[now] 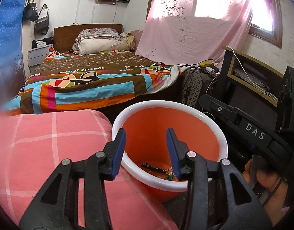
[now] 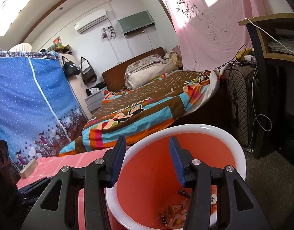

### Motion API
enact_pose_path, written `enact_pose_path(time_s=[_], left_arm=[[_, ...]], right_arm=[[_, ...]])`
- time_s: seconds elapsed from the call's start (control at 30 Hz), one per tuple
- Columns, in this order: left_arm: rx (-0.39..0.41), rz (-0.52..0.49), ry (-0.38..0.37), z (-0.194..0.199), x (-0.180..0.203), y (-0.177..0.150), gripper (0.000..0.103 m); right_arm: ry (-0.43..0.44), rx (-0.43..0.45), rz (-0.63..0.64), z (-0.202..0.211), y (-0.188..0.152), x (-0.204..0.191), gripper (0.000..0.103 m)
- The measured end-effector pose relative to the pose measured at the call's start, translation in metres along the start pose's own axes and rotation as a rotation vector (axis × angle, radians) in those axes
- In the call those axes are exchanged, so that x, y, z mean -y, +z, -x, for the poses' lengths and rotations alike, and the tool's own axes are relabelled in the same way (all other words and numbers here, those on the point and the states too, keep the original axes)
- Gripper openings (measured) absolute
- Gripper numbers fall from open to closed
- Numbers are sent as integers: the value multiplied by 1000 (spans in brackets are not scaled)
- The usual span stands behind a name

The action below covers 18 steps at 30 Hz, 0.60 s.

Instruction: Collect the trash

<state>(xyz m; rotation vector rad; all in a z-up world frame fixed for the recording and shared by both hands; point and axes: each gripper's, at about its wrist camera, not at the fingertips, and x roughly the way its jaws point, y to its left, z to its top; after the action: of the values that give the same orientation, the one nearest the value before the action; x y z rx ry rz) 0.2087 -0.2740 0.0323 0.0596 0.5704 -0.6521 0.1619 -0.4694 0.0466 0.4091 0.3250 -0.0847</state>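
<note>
An orange trash bin with a white rim [image 1: 220, 132] stands on the floor beside a pink checked cushion. Small wrappers and scraps [image 1: 158, 169] lie at its bottom; they also show in the right wrist view [image 2: 175, 210]. My left gripper [image 1: 146, 151] is open and empty, held over the bin's near-left rim. My right gripper [image 2: 147, 160] is open and empty, above the bin's mouth [image 2: 241, 153]. The right gripper's black body marked DAS [image 1: 254, 132] shows at the right of the left wrist view.
A pink checked cushion [image 1: 41, 149] lies left of the bin. A bed with a colourful quilt [image 1: 101, 80] is behind. A dark desk with papers and cables [image 1: 250, 76] stands at the right. A blue fabric wardrobe [image 2: 26, 103] is at the left.
</note>
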Motion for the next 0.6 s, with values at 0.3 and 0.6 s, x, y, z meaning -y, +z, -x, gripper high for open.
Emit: enact_pose_path(time_s=[0.3, 0.6], left_arm=[[19, 45, 46, 8, -15, 1, 65], [65, 93, 137, 28, -42, 4, 92]], right_arm=[[-6, -20, 3, -4, -5, -1, 47], [-14, -12, 20, -3, -6, -8, 71]])
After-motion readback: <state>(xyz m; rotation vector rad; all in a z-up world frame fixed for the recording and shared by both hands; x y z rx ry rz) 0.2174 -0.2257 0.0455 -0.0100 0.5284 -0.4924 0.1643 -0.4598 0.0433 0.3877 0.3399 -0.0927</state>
